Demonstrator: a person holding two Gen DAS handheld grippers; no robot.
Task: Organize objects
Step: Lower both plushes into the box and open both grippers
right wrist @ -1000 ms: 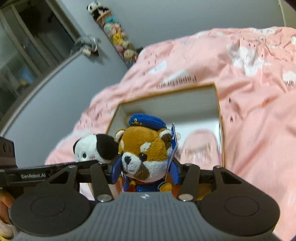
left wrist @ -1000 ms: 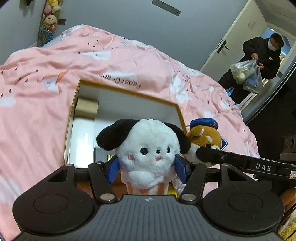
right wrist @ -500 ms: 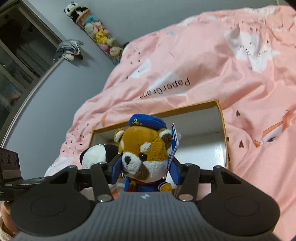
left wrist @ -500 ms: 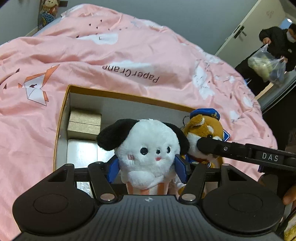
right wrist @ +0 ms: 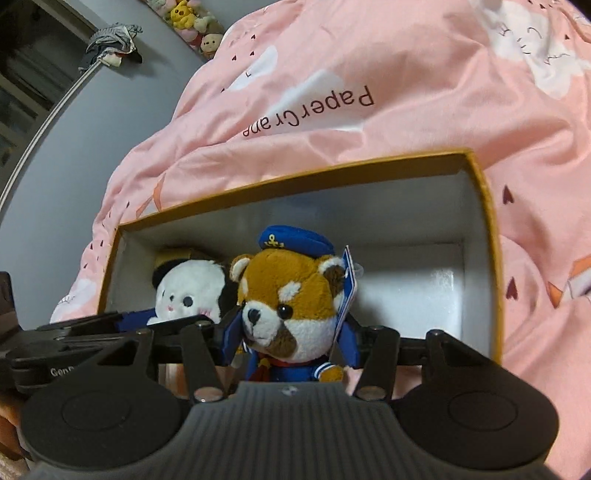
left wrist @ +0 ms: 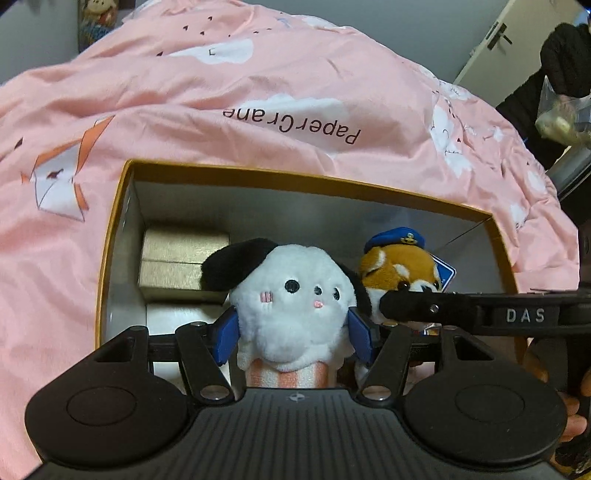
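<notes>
My left gripper (left wrist: 291, 338) is shut on a white plush dog with black ears (left wrist: 295, 302), held over the open gold-rimmed cardboard box (left wrist: 295, 177) on the bed. My right gripper (right wrist: 291, 341) is shut on a brown plush red panda in a blue sailor cap (right wrist: 291, 295), held beside the dog over the same box (right wrist: 484, 206). The panda shows in the left wrist view (left wrist: 399, 266), right of the dog. The dog shows in the right wrist view (right wrist: 188, 291), left of the panda.
Gold boxes (left wrist: 177, 266) sit in the box's far left corner. The box lies on a pink quilt (left wrist: 258, 85). A person in black with a plastic bag (left wrist: 554, 74) stands by the door at right. Plush toys (right wrist: 192, 22) hang on the wall.
Both grippers have moved forward and down with their toys, from short of the box to over its inside. The box now fills more of both views.
</notes>
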